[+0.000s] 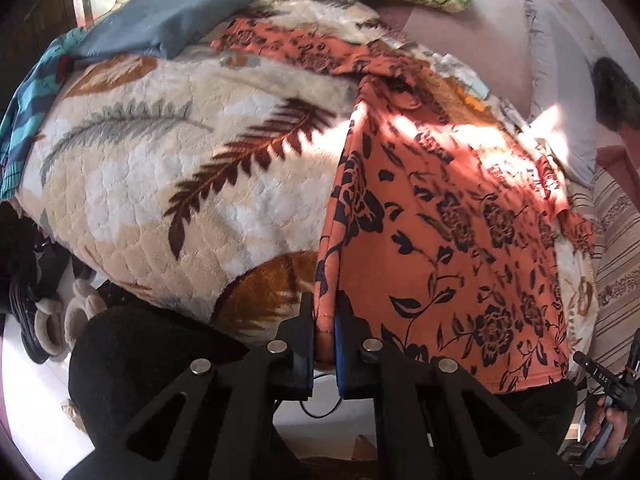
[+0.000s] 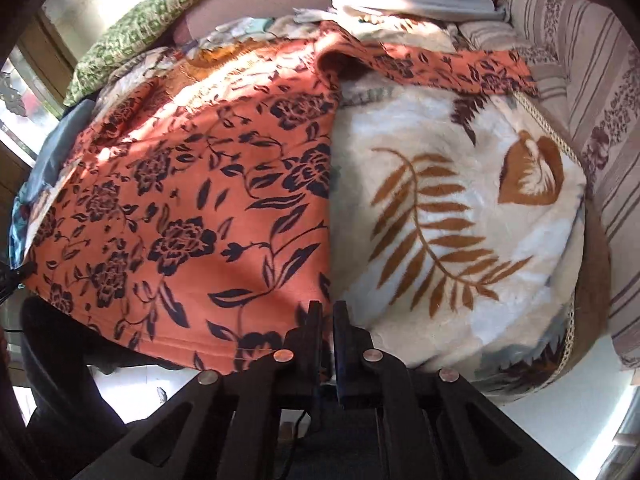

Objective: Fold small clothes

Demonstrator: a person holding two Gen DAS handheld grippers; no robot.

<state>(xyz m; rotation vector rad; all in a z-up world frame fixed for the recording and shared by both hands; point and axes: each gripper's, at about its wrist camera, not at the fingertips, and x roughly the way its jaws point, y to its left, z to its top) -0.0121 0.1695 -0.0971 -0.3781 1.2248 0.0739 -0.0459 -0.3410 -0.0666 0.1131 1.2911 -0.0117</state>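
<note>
i have both claws, left point(image 1: 325, 312) and right point(image 2: 327, 312), pinched shut on the near corners of the shirt point(image 1: 448, 216) spread on the blanket point(image 1: 160, 168), and uneven lifting could slip a thin hem free.

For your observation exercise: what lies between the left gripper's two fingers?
The near hem of the orange garment with dark flowers, pinched by the left gripper, in the left wrist view.
</note>
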